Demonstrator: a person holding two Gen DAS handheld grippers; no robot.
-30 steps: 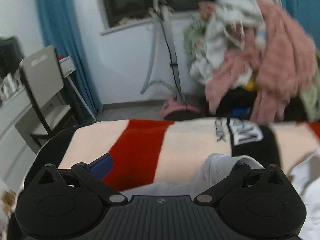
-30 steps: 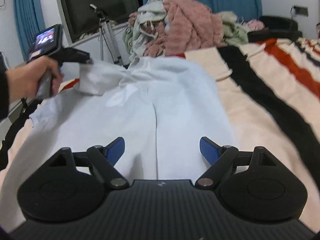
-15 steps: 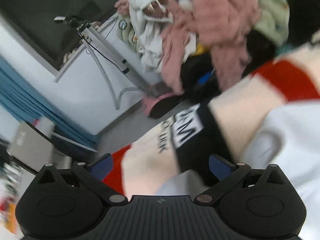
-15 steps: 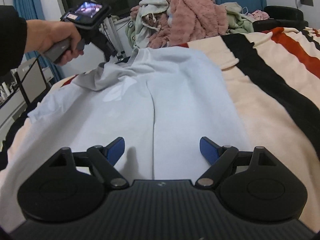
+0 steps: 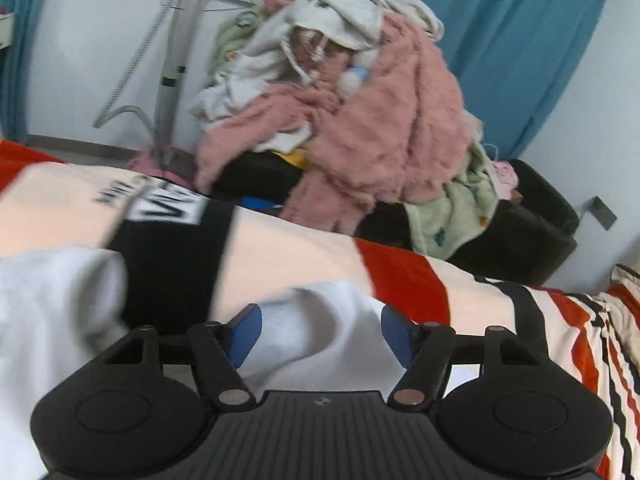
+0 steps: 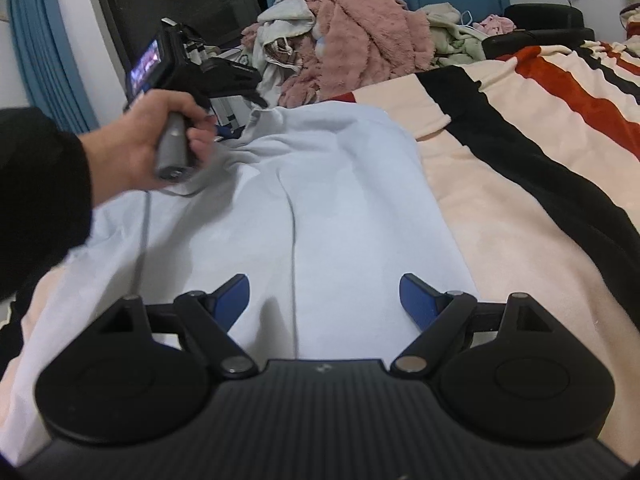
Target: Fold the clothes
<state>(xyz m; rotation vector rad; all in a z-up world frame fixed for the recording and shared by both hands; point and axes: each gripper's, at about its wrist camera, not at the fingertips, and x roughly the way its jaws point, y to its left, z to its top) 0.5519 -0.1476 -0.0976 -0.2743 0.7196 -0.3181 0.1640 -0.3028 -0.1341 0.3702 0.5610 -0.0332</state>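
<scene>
Striped blanket (image 6: 500, 184) under smooth, pale-blue garment (image 6: 340, 208)

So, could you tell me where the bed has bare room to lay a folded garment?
Free: the striped blanket right of the white garment, out to the red stripes. Crowded: the pink fleece clothes pile beyond the bed's far end.

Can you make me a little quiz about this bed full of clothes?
1. True or false: the white garment lies on the striped blanket.
2. What colour is the big fluffy thing in the clothes pile?
3. Which tongs have white cloth between their pads: A, left tongs, or B, right tongs?

Key: 1 true. 2 pink. 3 A; they have just been closing, while the right ones only hover open above the garment.
</scene>
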